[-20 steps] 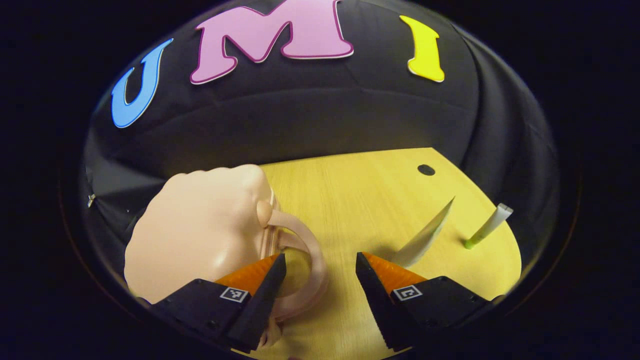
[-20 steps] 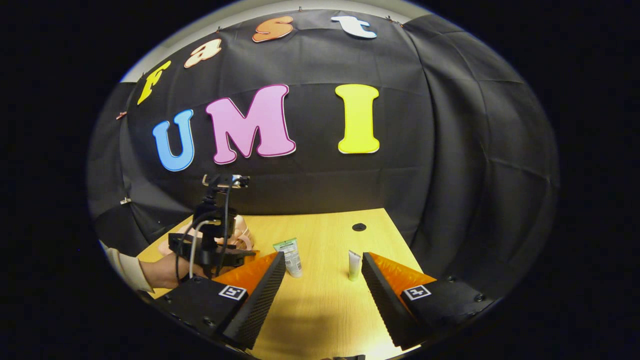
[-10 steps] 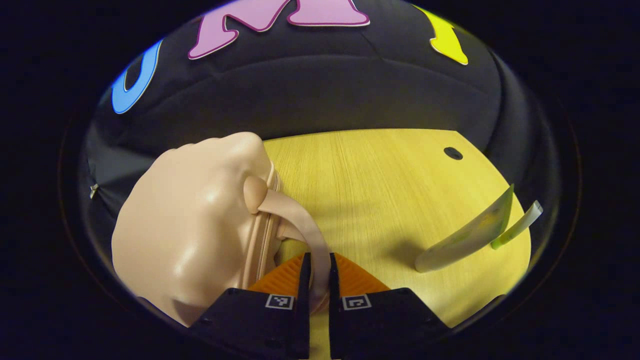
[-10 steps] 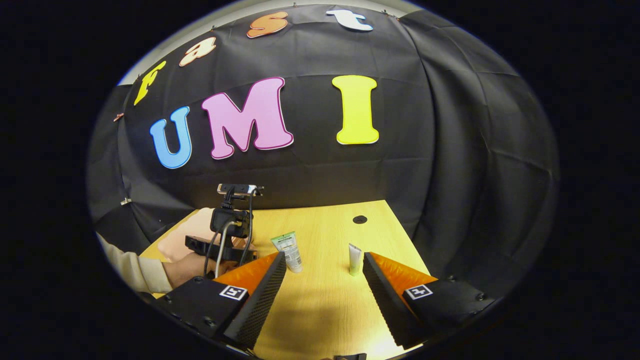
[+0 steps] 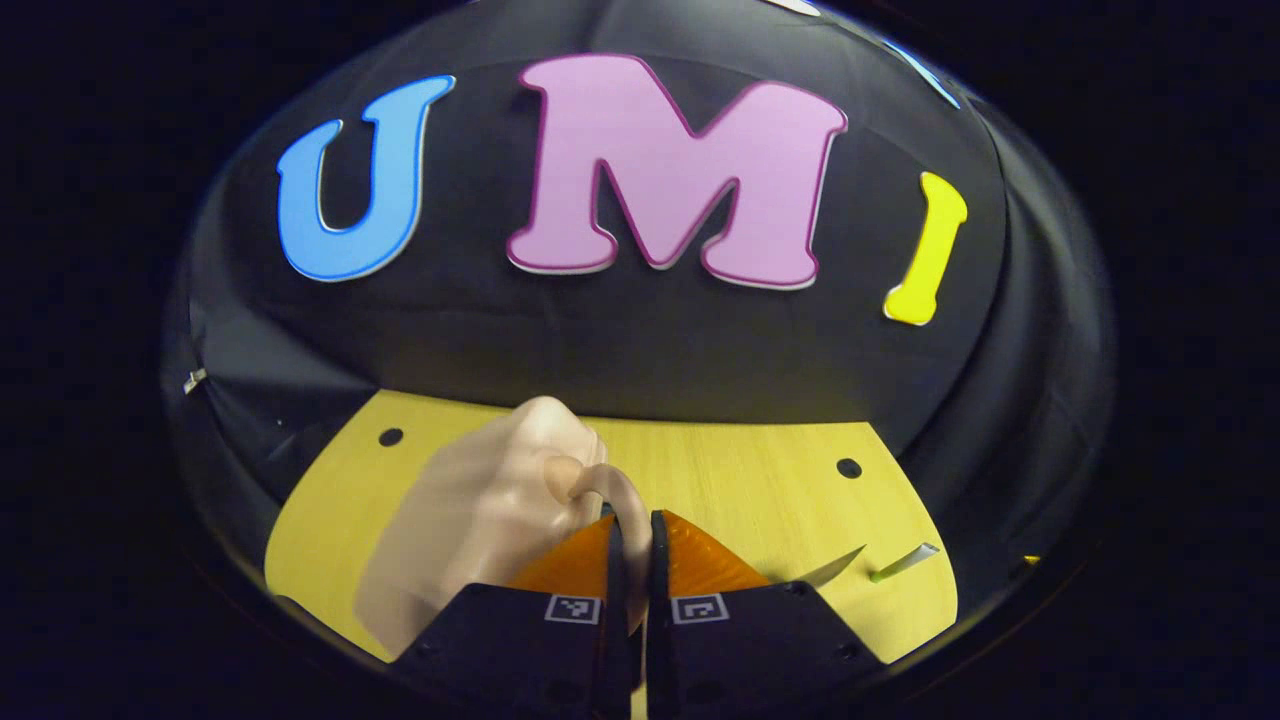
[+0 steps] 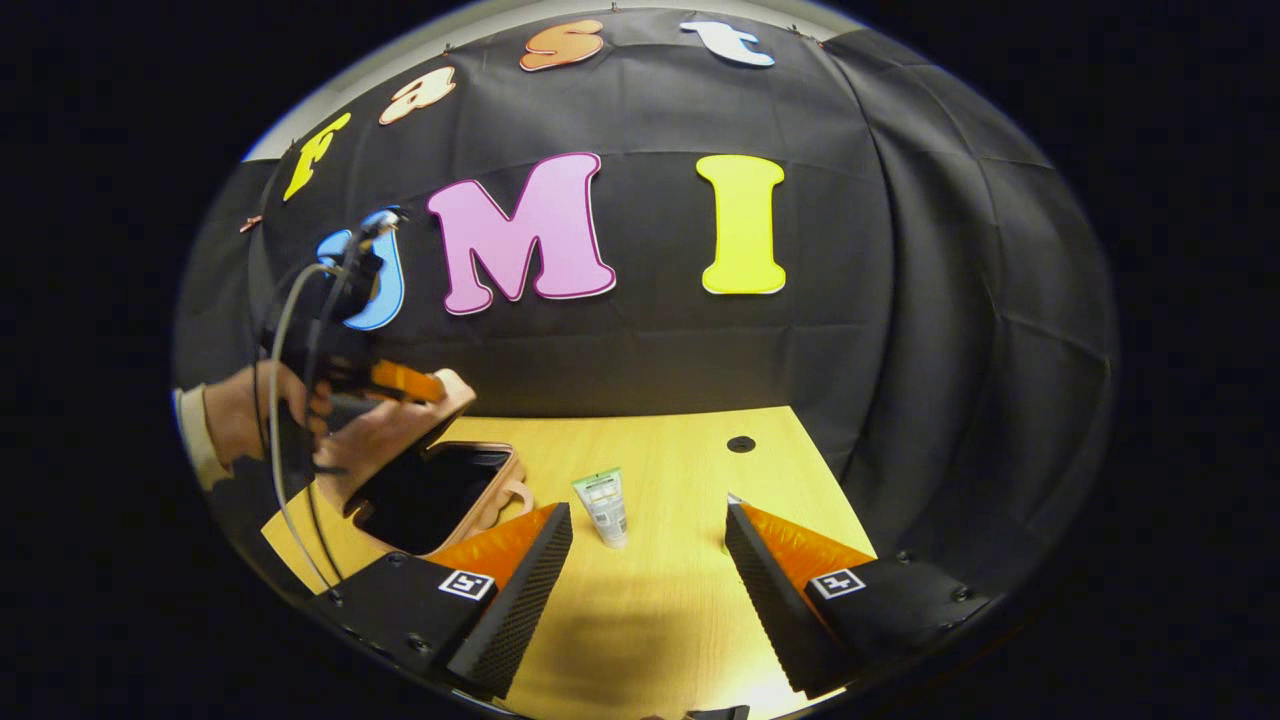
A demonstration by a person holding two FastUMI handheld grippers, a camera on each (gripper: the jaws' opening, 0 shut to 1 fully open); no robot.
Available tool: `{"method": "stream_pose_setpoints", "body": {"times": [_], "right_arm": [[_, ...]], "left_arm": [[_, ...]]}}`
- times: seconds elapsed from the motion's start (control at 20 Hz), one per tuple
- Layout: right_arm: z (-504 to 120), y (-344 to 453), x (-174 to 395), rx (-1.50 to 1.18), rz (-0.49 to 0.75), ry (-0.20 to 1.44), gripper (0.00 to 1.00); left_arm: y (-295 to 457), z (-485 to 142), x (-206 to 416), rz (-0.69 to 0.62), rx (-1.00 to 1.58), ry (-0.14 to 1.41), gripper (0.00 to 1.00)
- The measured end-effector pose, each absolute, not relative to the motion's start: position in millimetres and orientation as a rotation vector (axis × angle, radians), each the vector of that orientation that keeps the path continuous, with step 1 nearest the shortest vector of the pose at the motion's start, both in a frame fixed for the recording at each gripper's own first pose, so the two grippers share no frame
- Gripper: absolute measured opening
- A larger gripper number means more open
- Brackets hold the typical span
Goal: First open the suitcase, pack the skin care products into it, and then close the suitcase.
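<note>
In the right gripper view the pale pink suitcase (image 6: 470, 515) stands open at the left of the table, its lid (image 6: 385, 440) lifted and its dark inside showing. The left gripper (image 6: 405, 383), held by a hand (image 6: 235, 410), grips the lid's upper edge. In the left gripper view the left gripper (image 5: 630, 560) is shut on the lid's handle (image 5: 622, 503), with the lid (image 5: 470, 520) just beyond. A white-and-green tube (image 6: 606, 507) stands mid-table; a second tube (image 5: 905, 562) is thinner. The right gripper (image 6: 645, 560) is open and holds nothing, low over the table's near side.
The wooden table (image 6: 650, 610) has a small dark hole (image 6: 741, 443) near its back right corner. Black cloth closes the booth behind and to the right. A cable (image 6: 285, 330) hangs from the left gripper.
The left gripper shut on the suitcase handle and has since pulled the lid up, so the suitcase now stands open. The right gripper has barely moved.
</note>
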State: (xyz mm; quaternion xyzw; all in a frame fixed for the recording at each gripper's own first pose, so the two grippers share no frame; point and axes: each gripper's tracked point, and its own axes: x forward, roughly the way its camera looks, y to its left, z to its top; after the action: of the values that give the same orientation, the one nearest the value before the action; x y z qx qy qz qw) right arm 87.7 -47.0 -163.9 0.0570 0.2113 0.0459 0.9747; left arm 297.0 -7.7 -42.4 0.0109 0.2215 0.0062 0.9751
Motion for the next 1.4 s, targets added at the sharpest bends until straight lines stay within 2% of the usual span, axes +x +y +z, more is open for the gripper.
{"method": "stream_pose_setpoints", "body": {"times": [0.2, 0.35, 0.65, 0.7, 0.75, 0.9, 1.0, 1.05, 1.15, 1.2, 1.35, 1.4], "right_arm": [[-166.3, -30.8, 95.8, 0.106, 0.090, 0.431, 0.98], [-171.9, -20.0, 99.3, 0.099, 0.073, 0.451, 0.98], [-191.6, -5.6, 112.2, 0.072, -0.021, 0.471, 0.98], [-196.8, -2.8, 112.8, 0.084, -0.037, 0.481, 0.98], [-201.1, 0.3, 113.1, 0.084, -0.047, 0.483, 0.98], [-217.6, 5.1, 110.9, 0.036, -0.062, 0.501, 0.98], [-225.8, 6.7, 108.0, 0.052, -0.067, 0.518, 0.98], [-228.4, 4.6, 107.3, 0.054, -0.075, 0.520, 0.99], [-235.3, -3.0, 106.0, 0.035, -0.090, 0.531, 0.98], [-233.6, -8.0, 107.8, 0.034, -0.099, 0.524, 0.98], [-223.6, -23.7, 113.9, 0.038, -0.127, 0.481, 0.97], [-222.7, -30.4, 115.0, 0.040, -0.137, 0.472, 0.97]], "left_arm": [[145.3, 21.4, 289.0, 0.160, 0.097, 0.356, 0.11], [257.7, 19.7, 292.5, 0.272, 0.114, 0.339, 0.11], [409.9, -80.2, 316.9, 0.379, -0.036, 0.408, 0.11], [429.5, -103.8, 319.6, 0.387, -0.087, 0.436, 0.07], [448.9, -131.8, 322.3, 0.395, -0.136, 0.466, 0.11], [468.0, -186.7, 330.1, 0.396, -0.225, 0.541, 0.11], [472.7, -204.6, 329.2, 0.423, -0.184, 0.574, 0.13], [475.0, -206.7, 330.2, 0.436, -0.149, 0.585, 0.17], [488.9, -189.7, 327.0, 0.490, -0.054, 0.547, 0.34], [485.7, -175.5, 325.3, 0.473, -0.015, 0.521, 0.35], [452.7, -116.3, 307.9, 0.436, 0.136, 0.412, 0.98], [431.0, -95.8, 301.1, 0.405, 0.170, 0.362, 0.95]]}}
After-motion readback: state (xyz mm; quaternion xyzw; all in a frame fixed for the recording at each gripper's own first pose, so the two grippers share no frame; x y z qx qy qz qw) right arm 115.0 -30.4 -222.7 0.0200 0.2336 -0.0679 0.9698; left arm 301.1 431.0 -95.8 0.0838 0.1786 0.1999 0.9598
